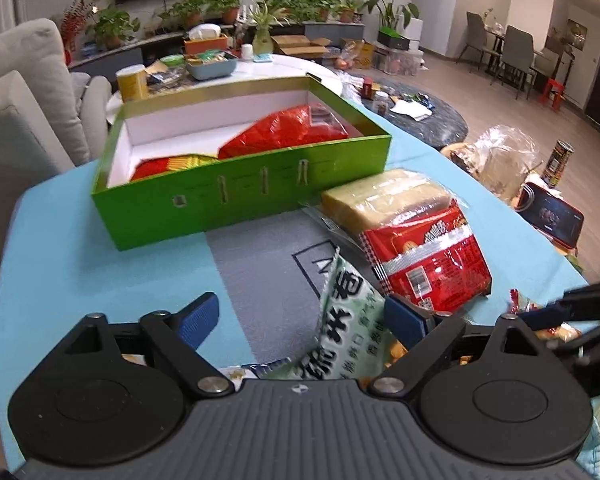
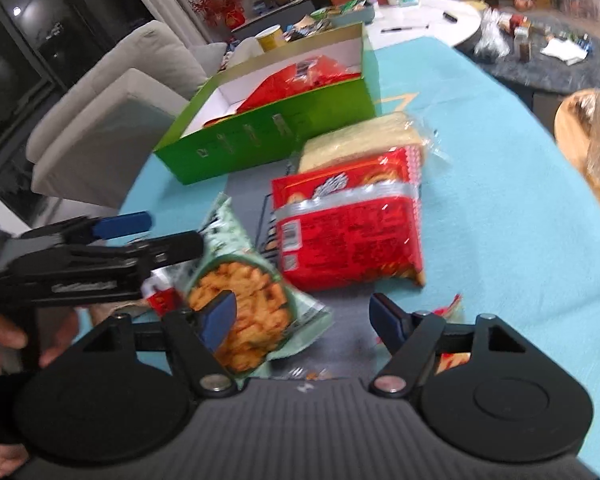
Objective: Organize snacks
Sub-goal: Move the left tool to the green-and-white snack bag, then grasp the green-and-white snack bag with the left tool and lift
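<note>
Orange crisps on the green snack bag [image 2: 244, 300] show only from the right wrist. Left gripper [image 1: 300, 320] and right gripper [image 2: 300, 320] both gape, straddling it unclenched. Ahead, green box [image 1: 236, 196] holds red packets [image 1: 288, 132].

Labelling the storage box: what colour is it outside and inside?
The box is bright green outside, white inside; clearest in the left wrist view.
</note>
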The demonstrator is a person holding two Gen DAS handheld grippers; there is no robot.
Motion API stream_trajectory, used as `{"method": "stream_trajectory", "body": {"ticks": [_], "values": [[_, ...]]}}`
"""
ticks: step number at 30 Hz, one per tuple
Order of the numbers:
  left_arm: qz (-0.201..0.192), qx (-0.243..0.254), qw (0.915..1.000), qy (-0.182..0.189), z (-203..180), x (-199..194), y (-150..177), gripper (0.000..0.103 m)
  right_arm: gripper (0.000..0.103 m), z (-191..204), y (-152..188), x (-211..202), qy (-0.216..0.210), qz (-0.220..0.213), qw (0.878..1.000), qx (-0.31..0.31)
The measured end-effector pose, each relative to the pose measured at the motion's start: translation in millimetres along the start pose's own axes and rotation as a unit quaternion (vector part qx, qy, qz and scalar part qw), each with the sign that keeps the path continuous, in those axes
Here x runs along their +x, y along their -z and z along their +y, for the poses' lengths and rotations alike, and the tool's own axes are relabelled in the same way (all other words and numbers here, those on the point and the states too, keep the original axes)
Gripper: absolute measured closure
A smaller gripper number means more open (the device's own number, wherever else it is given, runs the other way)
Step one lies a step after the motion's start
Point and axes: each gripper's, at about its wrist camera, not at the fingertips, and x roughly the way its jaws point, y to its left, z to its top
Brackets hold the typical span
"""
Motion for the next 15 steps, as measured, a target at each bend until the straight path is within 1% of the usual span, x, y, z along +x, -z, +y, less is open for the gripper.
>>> {"method": "stream_trajectory", "body": {"ticks": [2,3,6,8,10,12,15], "values": [[0.011,-0.009,0.9998,0.015,2,6,2,0.027,0.031,1,4,6,-0.010,0.022,1.000,0.010],[0.016,-0.014,0.9995,0.024,4,8,3,0.028,0.034,1,4,8,-0.012,0.029,0.999,0.014],[0.021,-0.030,0.9984,0.044,9,10,7,0.029,0.038,-4,2,21,-0.020,0.045,0.998,0.041],[0.021,-0.030,0.9981,0.049,10,9,9,0.029,0.044,-7,0,25,-0.042,0.050,0.996,0.060],[0.021,-0.025,0.9982,0.050,10,8,11,0.029,0.051,-8,-4,27,-0.049,0.048,0.995,0.069],[0.022,-0.022,0.9984,0.047,11,5,12,0.029,0.052,-7,-7,26,-0.044,0.041,0.996,0.068],[0.019,-0.017,0.9992,0.031,13,1,11,0.029,0.053,-6,-14,27,-0.028,0.029,0.997,0.064]]}}
